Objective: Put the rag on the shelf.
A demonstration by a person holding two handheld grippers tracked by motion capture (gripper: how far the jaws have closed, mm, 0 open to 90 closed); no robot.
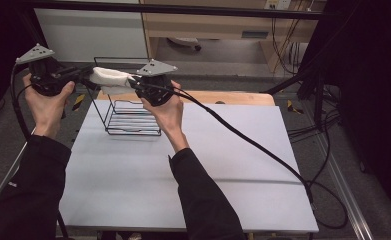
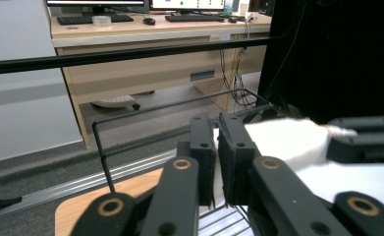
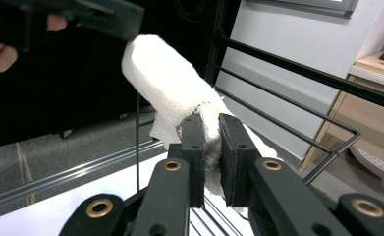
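The table [image 1: 193, 170], covered in a pale sheet, takes up most of the high view, with a strip of bare wood along its far edge. The person's dark sleeves [image 1: 28, 195] come in from the bottom, and both hands are raised over the table's far left part.

A black wire rack [image 1: 128, 117] stands on the sheet near that far edge, its top rail level with the grippers.

A white cloth [image 1: 112, 80] is stretched between the two grippers, above the rack's top and clear of the sheet. In the right gripper view the cloth [image 3: 172, 91] runs away from the jaws as a rolled band toward the other gripper.

The left gripper [image 1: 90, 79] is closed on one end of the cloth; in the left gripper view its jaws stand nearly together with the cloth's [image 2: 288, 140] edge pinched between them. The right gripper [image 1: 133, 84] is clamped on the other end, the fabric bunched between its pads. A black cable [image 1: 243, 137] trails from it across the table to the right edge.
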